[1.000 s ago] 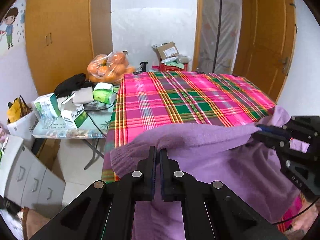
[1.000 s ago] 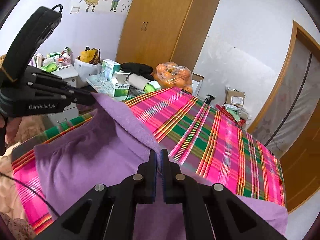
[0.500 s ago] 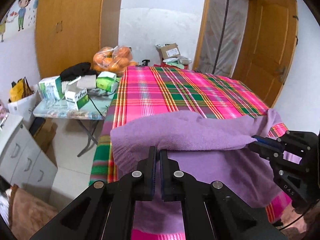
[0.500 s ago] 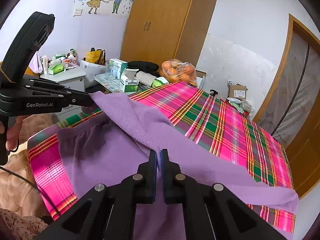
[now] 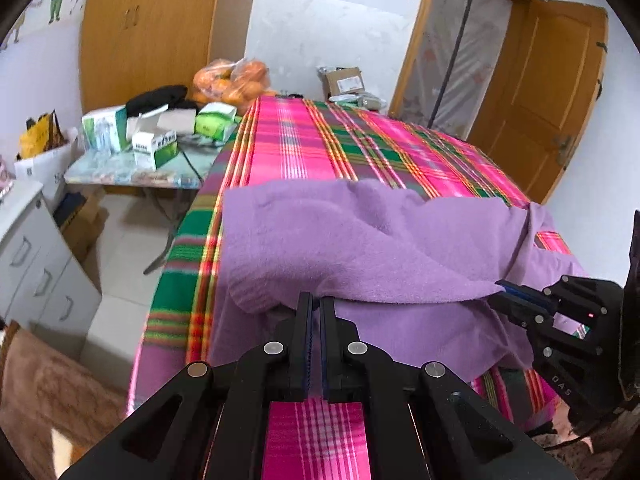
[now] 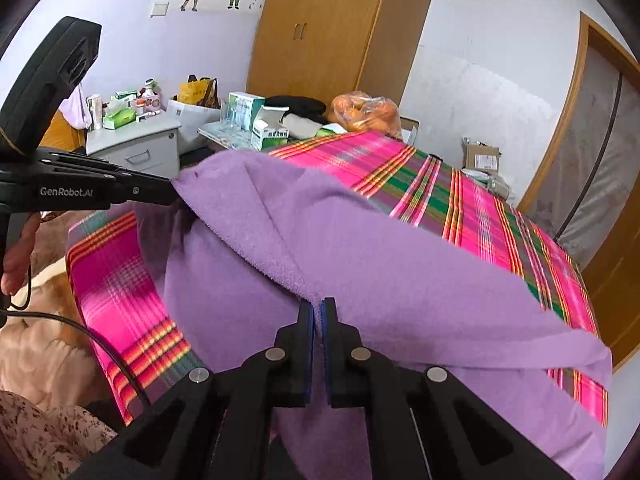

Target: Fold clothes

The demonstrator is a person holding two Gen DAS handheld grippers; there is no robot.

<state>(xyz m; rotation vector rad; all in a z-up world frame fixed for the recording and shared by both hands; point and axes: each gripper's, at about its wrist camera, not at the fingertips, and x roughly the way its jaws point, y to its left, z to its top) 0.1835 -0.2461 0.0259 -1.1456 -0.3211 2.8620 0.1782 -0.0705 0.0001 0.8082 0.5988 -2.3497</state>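
Fold edge of the purple garment [image 5: 360,240] now carried further forward than half a second ago: more cloth doubled over ahead of the fingers, less plaid showing just beyond it. Left hand-held gripper [image 5: 316,304] clenched on the near hem; right hand-held gripper [image 6: 317,312] clenched on the same edge, to the left one's right. Between them the raised edge hangs taut, not yet laid down. Judgement: first fold is about half made; lowering and letting go remains.

Garment lies on the plaid cloth [image 5: 320,148] covering the bed or desk, cannot tell which. Cloth ahead of both hand-held grippers is bare, nothing blocks the lay-down.

Forward-left, beside the plaid surface: small desk [image 5: 120,172] with green-and-white boxes [image 5: 156,148], black cloth, bag of oranges [image 5: 232,80]. Beyond, wardrobe [image 5: 160,28]; forward-right, wooden door [image 5: 544,92]. All well apart from the fold.
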